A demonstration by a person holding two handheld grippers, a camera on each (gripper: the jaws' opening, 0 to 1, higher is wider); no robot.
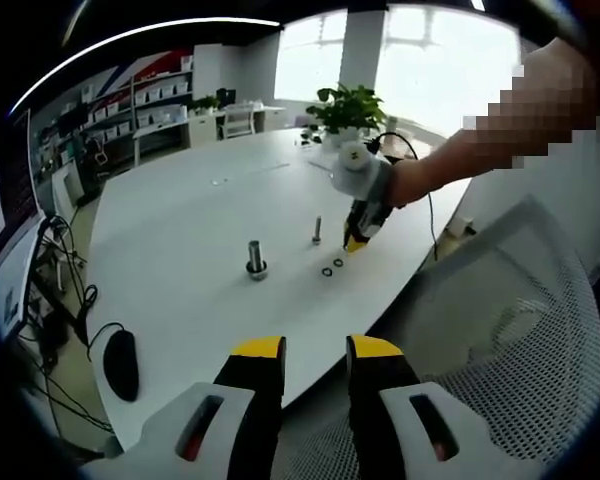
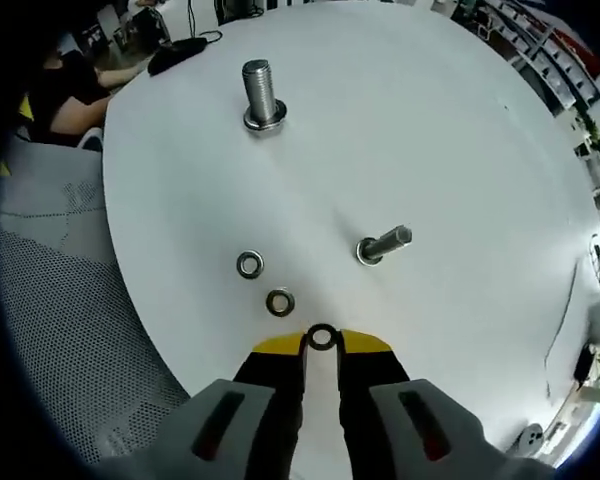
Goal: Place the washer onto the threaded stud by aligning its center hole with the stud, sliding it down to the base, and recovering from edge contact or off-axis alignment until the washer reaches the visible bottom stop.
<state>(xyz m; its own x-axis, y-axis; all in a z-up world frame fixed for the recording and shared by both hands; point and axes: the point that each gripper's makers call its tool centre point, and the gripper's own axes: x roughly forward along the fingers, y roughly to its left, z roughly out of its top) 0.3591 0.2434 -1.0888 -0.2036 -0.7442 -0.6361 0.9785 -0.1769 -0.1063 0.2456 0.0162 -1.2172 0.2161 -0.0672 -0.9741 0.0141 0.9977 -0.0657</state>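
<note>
Right gripper (image 2: 322, 345) jaws seemingly pinching a washer (image 2: 322, 337), left gripper (image 1: 315, 352) slightly parted, empty, thin stud (image 2: 384, 244) nearby

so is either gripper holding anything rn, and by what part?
Right gripper has its jaw tips at a washer on the table, either side of its rim; a firm clamp can't be told. Left gripper is open, holding nothing.
</note>
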